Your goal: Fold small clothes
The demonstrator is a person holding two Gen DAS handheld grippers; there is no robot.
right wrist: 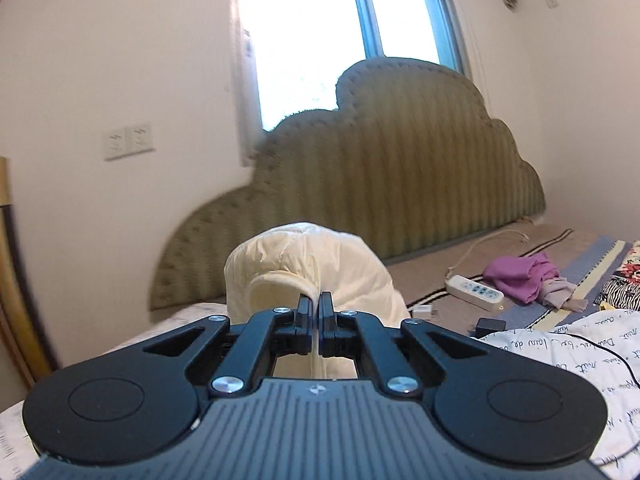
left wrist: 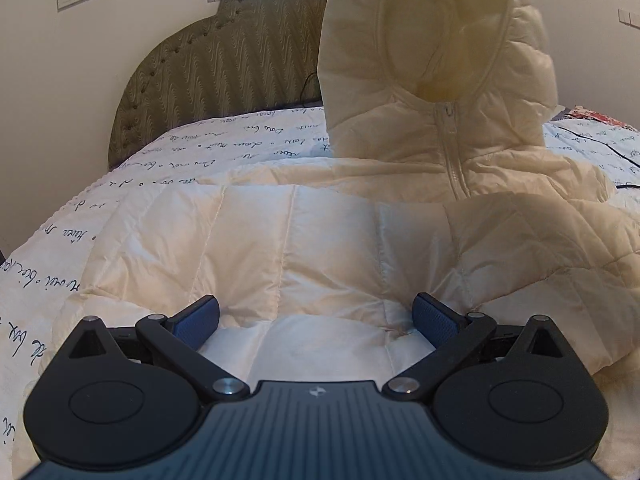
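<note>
The left gripper (left wrist: 316, 316) has black linkage arms and blue textured pads (left wrist: 434, 320). Silver screws pin the joints. A ribbed grey plate (left wrist: 316, 436) carries a small white logo

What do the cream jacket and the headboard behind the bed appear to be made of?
Cream jacket: thin woven shell, probably nylon or polyester, with a slight sheen, stitched into puffy channels that suggest down or fibre fill.
Headboard: padded upholstery in olive-green ribbed fabric, matte, with a studded edge; the exact fibre cannot be told.

a cream quilted puffer jacket with hood (left wrist: 400, 200) lies on a white bedsheet printed with dark blue handwriting (left wrist: 192, 148), before an olive-green wavy-striped padded headboard (right wrist: 400, 168), near a crumpled magenta-purple cloth (right wrist: 520, 276).
</note>
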